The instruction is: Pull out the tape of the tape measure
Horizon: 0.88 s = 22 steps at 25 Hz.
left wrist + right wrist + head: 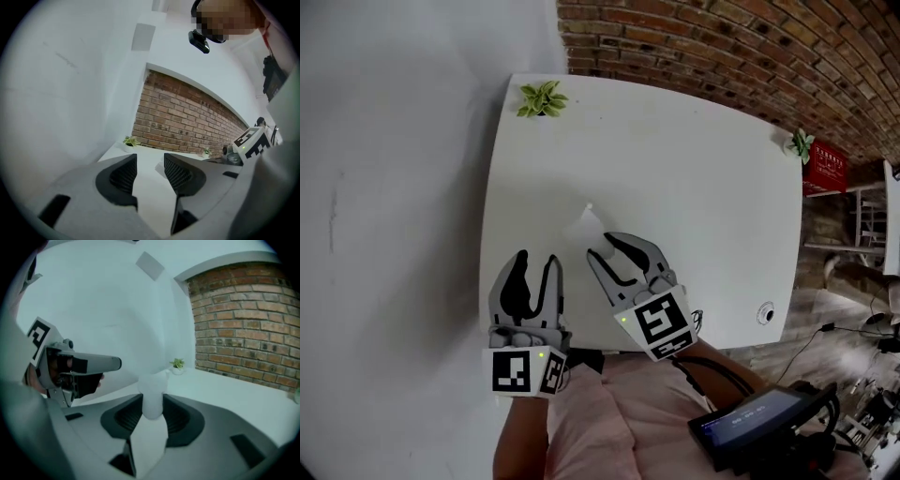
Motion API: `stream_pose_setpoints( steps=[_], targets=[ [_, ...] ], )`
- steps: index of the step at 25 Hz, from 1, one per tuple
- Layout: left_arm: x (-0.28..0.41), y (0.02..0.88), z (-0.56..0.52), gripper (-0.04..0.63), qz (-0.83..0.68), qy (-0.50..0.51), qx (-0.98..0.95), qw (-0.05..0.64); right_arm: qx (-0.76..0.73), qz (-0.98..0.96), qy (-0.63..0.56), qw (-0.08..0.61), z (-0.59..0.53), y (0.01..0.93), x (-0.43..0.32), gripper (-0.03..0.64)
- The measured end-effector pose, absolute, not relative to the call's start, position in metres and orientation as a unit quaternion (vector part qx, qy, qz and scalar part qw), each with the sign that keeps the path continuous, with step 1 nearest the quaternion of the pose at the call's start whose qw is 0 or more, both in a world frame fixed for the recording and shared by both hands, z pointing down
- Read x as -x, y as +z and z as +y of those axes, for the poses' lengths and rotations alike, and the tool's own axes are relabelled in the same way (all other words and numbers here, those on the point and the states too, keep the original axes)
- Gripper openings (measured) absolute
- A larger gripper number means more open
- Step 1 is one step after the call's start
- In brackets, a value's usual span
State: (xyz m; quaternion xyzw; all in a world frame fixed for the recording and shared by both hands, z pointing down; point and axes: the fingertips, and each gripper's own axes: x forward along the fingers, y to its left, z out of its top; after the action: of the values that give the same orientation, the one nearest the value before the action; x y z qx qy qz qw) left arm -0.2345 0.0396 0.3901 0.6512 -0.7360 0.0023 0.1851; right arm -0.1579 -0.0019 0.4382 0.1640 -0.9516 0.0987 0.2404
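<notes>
i have the small white tape measure with a smooth plastic-looking body pinched between the ribbed pads of the right gripper, which is clenched on both of its flanks. it sits at the near left part of the white rounded table, just past that gripper's tips, and from the head view it is hard to separate from the white top, so i cannot say whether it rests on the surface or hangs just above it. the left gripper is released, its jaws apart with only bare table showing between them, and it hovers just beside the right one at the near edge. the step in hand, as i judge it, is bringing the free left gripper over to catch the end of the tape. to do that well i would hold the case firm and level, approach from the side where the tape exits, nip only the end tab, then draw straight away along the line of the slot without twisting. the case's long axis runs along the right jaws, pointing away from me toward the far left corner of the table. a small nub at its far upper end may be the tape's tab, but it is too blurred to be sure, and i see no tape drawn out.
</notes>
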Motion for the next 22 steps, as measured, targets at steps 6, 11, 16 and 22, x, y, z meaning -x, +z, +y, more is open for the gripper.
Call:
stream_pose_setpoints(
  steps=[6, 11, 16, 22],
  targets=[
    [0.212, 0.343, 0.022, 0.213, -0.707, -0.025, -0.688, 0.162, -0.182, -0.967, 0.06, 0.167, -0.004, 0.368, 0.152, 0.138],
    [0.189, 0.308, 0.008, 0.225, -0.682, -0.039, -0.716, 0.144, -0.186, -0.974, 0.04, 0.12, -0.003, 0.327, 0.138, 0.138],
    [0.167, 0.287, -0.001, 0.252, -0.656, -0.048, -0.74, 0.144, -0.192, -0.977, 0.035, 0.087, 0.003, 0.301, 0.126, 0.138],
    [0.151, 0.279, -0.009, 0.262, -0.634, -0.074, -0.753, 0.156, -0.197, -0.979, 0.031, 0.051, 0.002, 0.287, 0.118, 0.138]
  ],
)
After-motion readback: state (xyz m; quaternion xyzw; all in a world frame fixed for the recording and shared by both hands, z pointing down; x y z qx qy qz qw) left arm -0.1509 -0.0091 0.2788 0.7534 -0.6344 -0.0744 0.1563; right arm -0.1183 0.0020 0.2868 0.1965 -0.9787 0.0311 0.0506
